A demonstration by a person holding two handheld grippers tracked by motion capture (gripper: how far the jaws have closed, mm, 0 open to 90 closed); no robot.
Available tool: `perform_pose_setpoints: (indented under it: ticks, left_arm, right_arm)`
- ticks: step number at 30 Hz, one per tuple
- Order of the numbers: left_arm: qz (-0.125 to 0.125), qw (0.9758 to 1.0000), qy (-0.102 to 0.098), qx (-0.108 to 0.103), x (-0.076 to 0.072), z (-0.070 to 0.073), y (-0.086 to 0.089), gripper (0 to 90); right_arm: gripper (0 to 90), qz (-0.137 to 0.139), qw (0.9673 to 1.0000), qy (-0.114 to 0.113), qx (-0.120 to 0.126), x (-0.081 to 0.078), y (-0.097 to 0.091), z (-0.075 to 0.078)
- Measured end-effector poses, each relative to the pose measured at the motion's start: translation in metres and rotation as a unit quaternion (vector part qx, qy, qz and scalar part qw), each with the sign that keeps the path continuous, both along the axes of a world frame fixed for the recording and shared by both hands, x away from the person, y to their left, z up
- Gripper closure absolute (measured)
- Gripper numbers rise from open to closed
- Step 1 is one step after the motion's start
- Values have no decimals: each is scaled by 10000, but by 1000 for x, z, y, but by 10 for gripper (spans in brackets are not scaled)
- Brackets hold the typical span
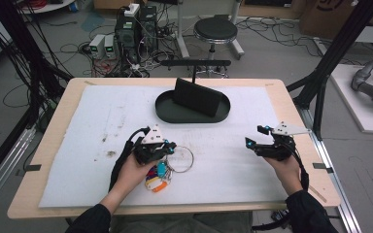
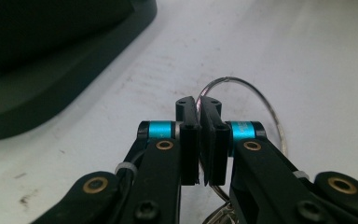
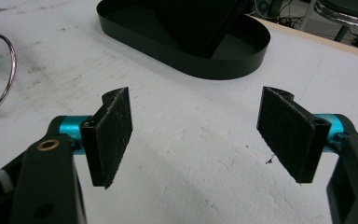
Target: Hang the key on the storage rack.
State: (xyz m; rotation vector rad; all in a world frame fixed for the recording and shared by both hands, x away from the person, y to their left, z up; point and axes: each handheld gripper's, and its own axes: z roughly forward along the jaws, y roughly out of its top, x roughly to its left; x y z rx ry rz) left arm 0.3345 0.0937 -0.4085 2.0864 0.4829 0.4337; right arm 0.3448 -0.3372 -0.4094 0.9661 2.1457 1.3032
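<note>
A thin metal key ring (image 1: pixel 190 160) lies on the white mat with several coloured tags (image 1: pixel 156 178) bunched at its near side. My left gripper (image 1: pixel 171 146) is at the ring's left edge, its jaws pressed together on the wire. In the left gripper view the ring (image 2: pixel 263 100) loops out to the right behind the shut left gripper (image 2: pixel 198 105), and the wire comes out again below the pads. My right gripper (image 1: pixel 254 136) stands open over bare mat at the right, well apart from the ring. Nothing sits between its pads (image 3: pixel 114 133).
A black oval tray (image 1: pixel 165 114) with an upright black block (image 1: pixel 196 97) in it sits at the middle back of the mat; the tray (image 3: pixel 247 56) lies beyond the right gripper. The white mat (image 1: pixel 102 116) covers most of the wooden table. Stool and cables stand behind.
</note>
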Motion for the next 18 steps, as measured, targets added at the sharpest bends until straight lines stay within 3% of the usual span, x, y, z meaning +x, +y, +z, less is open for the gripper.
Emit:
perform_pose_setpoints:
  ticks: [3, 8, 18]
  left_arm:
    - [-45, 9996, -288, 34, -7, 7, 2, 863]
    - [-228, 9989, -420, -15, -17, 12, 1, 863]
    - [-481, 9984, -282, -124, -19, 11, 0, 858]
  right_arm:
    - [269, -8, 10000, -19, 6, -1, -1, 1]
    - [269, -16, 10000, -21, 15, 0, -2, 1]
    - [269, -10, 10000, -14, 17, 0, -2, 0]
